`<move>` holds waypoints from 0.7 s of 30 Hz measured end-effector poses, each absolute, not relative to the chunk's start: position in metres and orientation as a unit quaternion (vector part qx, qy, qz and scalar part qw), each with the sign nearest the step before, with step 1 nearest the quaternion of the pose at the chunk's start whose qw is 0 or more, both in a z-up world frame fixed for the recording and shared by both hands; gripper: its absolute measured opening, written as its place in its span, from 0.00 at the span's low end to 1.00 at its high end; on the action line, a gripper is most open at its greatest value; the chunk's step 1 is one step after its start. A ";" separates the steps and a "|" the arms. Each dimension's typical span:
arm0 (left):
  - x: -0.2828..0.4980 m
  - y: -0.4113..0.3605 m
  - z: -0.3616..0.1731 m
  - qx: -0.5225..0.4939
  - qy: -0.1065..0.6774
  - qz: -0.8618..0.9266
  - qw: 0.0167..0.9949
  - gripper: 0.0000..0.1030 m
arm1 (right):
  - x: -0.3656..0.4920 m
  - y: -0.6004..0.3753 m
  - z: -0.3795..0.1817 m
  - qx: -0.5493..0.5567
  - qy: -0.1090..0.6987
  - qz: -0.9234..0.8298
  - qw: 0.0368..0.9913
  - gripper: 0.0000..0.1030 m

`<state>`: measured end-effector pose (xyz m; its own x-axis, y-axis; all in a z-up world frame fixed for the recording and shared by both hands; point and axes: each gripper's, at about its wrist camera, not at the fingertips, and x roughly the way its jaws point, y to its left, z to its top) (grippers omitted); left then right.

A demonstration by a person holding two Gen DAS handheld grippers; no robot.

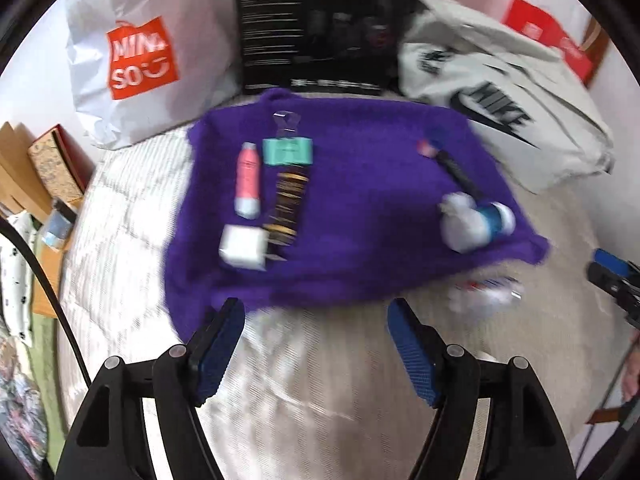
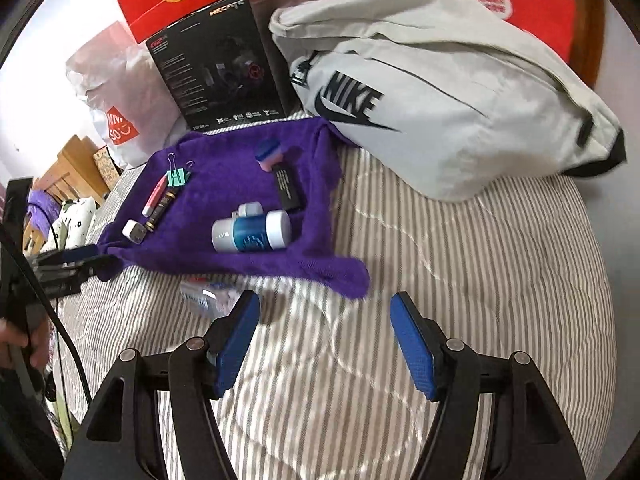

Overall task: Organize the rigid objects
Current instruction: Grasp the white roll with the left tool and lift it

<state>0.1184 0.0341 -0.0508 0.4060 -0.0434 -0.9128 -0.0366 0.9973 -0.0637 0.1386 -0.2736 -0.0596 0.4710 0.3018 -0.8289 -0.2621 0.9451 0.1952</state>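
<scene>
Both jaws wide, empty. Clear packet point(image 2: 206, 294) on bed point(image 2: 460, 280), off purple cloth point(image 2: 248, 264): right gripper point(image 2: 324, 320) nearest; straddle, close gently.

Bare striped bed point(image 2: 460, 280) open ahead of right hand-held gripper point(image 2: 324, 344); grey bag point(image 2: 440, 92) blocks beyond, clear packet point(image 2: 204, 294) just left.
</scene>
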 end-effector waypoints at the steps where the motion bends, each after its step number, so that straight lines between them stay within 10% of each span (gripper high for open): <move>1: 0.114 0.026 -0.052 -0.038 0.546 -0.006 0.837 0.70 | 0.135 -0.277 -0.060 0.023 0.488 0.163 0.857 0.66; 21: 0.087 -0.089 -0.104 -0.005 0.587 -0.022 0.809 0.70 | 0.043 -0.315 -0.081 0.043 0.518 0.183 0.835 0.66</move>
